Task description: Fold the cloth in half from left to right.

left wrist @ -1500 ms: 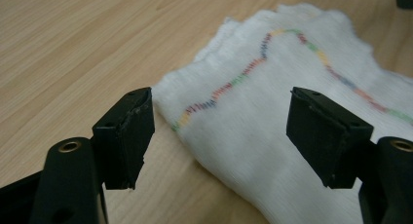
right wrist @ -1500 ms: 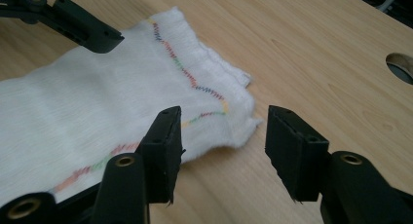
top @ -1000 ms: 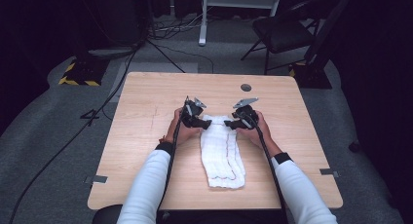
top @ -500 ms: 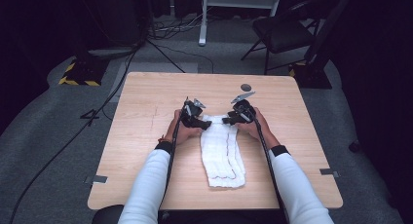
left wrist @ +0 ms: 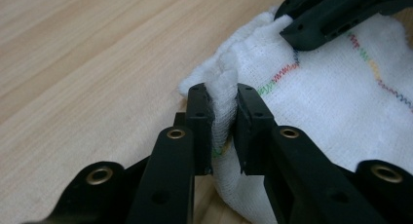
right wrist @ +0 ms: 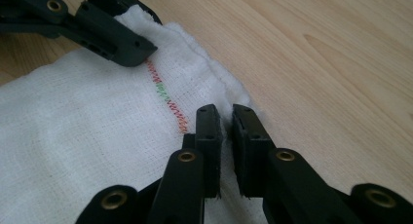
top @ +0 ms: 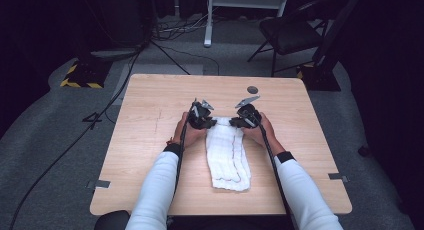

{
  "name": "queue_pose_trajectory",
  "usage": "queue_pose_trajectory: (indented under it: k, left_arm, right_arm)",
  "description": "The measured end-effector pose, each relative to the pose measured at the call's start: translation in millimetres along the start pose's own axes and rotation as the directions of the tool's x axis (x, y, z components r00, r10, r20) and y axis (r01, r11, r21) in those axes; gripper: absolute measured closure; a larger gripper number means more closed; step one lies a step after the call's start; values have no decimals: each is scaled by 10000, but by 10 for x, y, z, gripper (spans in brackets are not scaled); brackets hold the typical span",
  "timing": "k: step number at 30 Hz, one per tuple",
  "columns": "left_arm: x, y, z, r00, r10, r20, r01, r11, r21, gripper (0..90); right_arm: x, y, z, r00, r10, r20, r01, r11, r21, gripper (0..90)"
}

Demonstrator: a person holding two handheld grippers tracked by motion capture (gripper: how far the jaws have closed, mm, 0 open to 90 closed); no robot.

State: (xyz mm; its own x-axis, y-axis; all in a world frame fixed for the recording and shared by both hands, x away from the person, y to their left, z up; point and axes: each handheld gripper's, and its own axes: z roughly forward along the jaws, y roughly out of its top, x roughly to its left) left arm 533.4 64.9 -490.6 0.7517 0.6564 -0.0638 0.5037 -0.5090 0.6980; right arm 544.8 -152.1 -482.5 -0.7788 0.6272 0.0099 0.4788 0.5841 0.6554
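A folded white cloth [top: 229, 155] with coloured stitch lines lies on the wooden table [top: 150, 120], its long side running toward the person. My left gripper [top: 209, 121] sits at the cloth's far left corner; its jaws have just been closing and now pinch a bunched fold of the cloth [left wrist: 225, 95]. At the far right corner my right gripper [top: 235, 121] has also just been closing, and its pads clamp the cloth's edge [right wrist: 225, 118]. In the left gripper view the right gripper [left wrist: 336, 14] rests on the cloth farther off. The right gripper view shows the left gripper [right wrist: 92, 24] across the cloth [right wrist: 87, 136].
A small dark round disc [top: 252, 89] lies on the table behind the grippers. Bare wood surrounds the cloth on all sides. Beyond the table stand a chair [top: 290, 32], a white stand [top: 245, 0] and floor cables [top: 125, 75].
Both grippers have come down onto the cloth's far corners and closed on them. The far edge of the cloth now looks slightly bunched between them.
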Motion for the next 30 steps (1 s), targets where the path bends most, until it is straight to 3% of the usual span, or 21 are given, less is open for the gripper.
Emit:
queue_pose_trajectory:
  k: [6, 13, 20, 30]
  left_arm:
    - [-39, 104, -3, 9988, 318, -366, -327, 9992, -235, 838]
    - [-62, 271, -136, 9976, 488, -492, -523, 9959, -735, 839]
    - [-61, 369, -238, 9970, 677, -386, -714, 9918, -1057, 839]
    - [-119, 480, -307, 9923, 1139, -482, -1184, 9876, -1033, 841]
  right_arm:
    - [-19, 28, -162, 9993, -24, 370, 50, 9974, -714, 833]
    - [-30, 66, -328, 9964, -171, 835, 283, 9905, -1347, 835]
    - [-35, 115, -458, 9948, -274, 977, 428, 9864, -1589, 836]
    - [-48, 141, -589, 9939, -320, 1054, 507, 9822, -1807, 838]
